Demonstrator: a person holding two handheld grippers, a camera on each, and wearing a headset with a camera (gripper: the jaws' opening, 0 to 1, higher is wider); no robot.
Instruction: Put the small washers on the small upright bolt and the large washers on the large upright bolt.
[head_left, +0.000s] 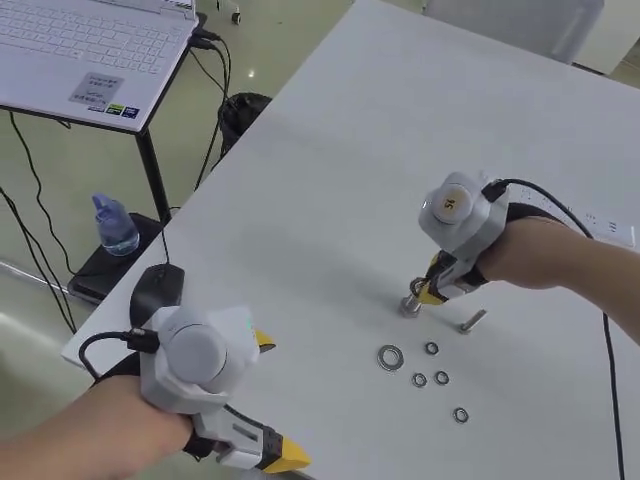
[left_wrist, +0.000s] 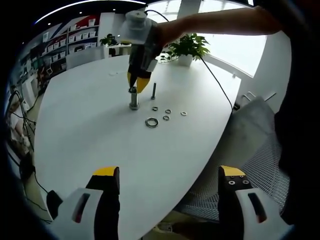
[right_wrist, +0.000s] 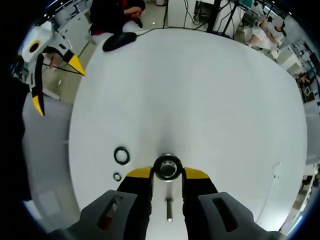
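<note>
My right gripper (head_left: 425, 292) (right_wrist: 167, 173) is shut on a large washer (right_wrist: 167, 167), held right at the top of the large upright bolt (head_left: 410, 305) (left_wrist: 134, 101). The thin small bolt (head_left: 472, 321) (left_wrist: 153, 90) stands just beside it. Another large washer (head_left: 390, 357) (right_wrist: 121, 155) lies flat on the white table (head_left: 330, 180), with several small washers (head_left: 431, 348) (left_wrist: 166, 118) scattered close by. At the table's near left corner my left gripper (head_left: 276, 400) (left_wrist: 169, 172) (right_wrist: 56, 84) is open, holds nothing, and is well away from the parts.
A white laptop (head_left: 90, 50) sits on a stand left of the table, with cables and a water bottle (head_left: 115, 225) on the floor below. A black mouse-like object (head_left: 155, 290) rests at the table's left edge. A grey chair (left_wrist: 250, 145) stands nearby.
</note>
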